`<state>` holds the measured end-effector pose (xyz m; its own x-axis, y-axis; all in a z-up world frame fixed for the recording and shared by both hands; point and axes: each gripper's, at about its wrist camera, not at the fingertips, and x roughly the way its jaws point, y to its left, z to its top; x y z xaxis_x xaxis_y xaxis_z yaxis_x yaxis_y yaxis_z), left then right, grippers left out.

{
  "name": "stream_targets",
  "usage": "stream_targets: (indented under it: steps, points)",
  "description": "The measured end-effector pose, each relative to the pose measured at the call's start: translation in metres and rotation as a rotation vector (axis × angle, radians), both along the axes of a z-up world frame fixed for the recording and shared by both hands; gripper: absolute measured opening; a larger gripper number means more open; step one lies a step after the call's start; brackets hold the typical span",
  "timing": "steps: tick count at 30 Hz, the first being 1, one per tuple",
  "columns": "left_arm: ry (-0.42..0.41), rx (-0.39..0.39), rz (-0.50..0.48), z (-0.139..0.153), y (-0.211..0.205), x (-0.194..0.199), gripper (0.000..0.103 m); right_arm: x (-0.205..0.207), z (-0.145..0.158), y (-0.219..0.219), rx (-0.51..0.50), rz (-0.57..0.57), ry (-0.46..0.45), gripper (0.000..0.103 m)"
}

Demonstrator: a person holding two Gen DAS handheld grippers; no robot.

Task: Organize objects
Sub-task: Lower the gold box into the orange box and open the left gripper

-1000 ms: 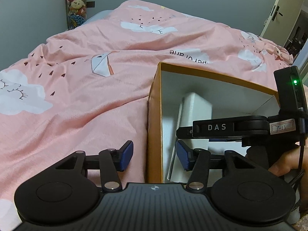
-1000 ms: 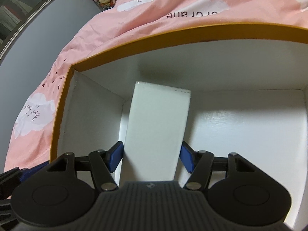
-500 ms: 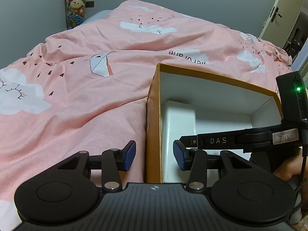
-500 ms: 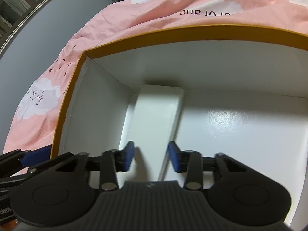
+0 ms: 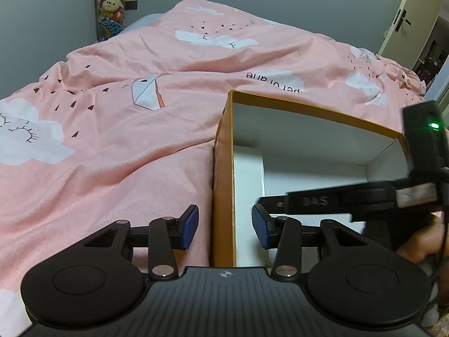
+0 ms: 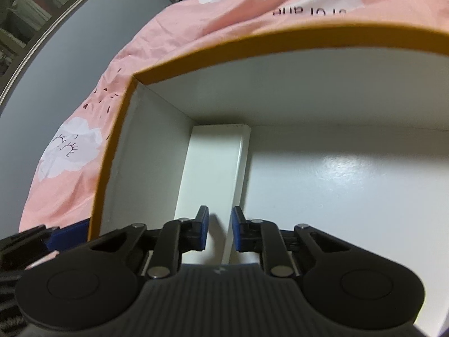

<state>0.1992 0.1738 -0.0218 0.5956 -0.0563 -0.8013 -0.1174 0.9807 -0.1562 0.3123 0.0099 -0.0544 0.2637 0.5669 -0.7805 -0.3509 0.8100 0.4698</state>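
An open orange box (image 5: 223,151) with a white inside stands on the pink bed; its rim also shows in the right wrist view (image 6: 252,47). A flat white box (image 6: 216,168) lies on its floor against the left wall, also visible in the left wrist view (image 5: 248,163). My left gripper (image 5: 225,229) is open, its fingers on either side of the orange box's left wall without touching it. My right gripper (image 6: 220,231) is inside the orange box just above the near end of the white box, with a narrow gap between its pads and nothing held.
The pink quilt (image 5: 112,129) with cloud prints covers the bed all around the box. Plush toys (image 5: 109,0) hang at the far wall. A door (image 5: 404,22) stands at the far right. A hand (image 5: 421,241) holds the right gripper.
My right gripper let go of the white box, which now lies flat on the floor of the orange box. Its jaws narrowed and it drew back a little. My left gripper stayed.
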Motion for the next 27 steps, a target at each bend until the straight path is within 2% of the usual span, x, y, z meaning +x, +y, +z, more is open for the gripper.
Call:
stream_targets:
  steps: [4,9,15,22,27]
  points:
    - [-0.008,-0.003,0.002,0.006,0.001,-0.007,0.052,-0.017,0.013,-0.012,-0.097,0.027,-0.055,0.019]
    - [-0.013,-0.003,-0.002,0.01,-0.002,-0.015,0.052,-0.039,0.007,-0.023,-0.185,0.082,0.002,0.019]
    - [-0.019,-0.016,0.004,0.016,-0.004,-0.028,0.053,-0.057,-0.003,-0.025,-0.16,0.126,0.084,0.017]
    - [-0.026,-0.015,0.022,0.023,0.0,-0.05,0.053,-0.06,-0.009,-0.01,-0.131,0.141,0.108,0.012]
    - [-0.028,-0.022,0.03,0.025,0.003,-0.063,0.053,-0.064,-0.008,-0.008,-0.143,0.14,0.087,0.01]
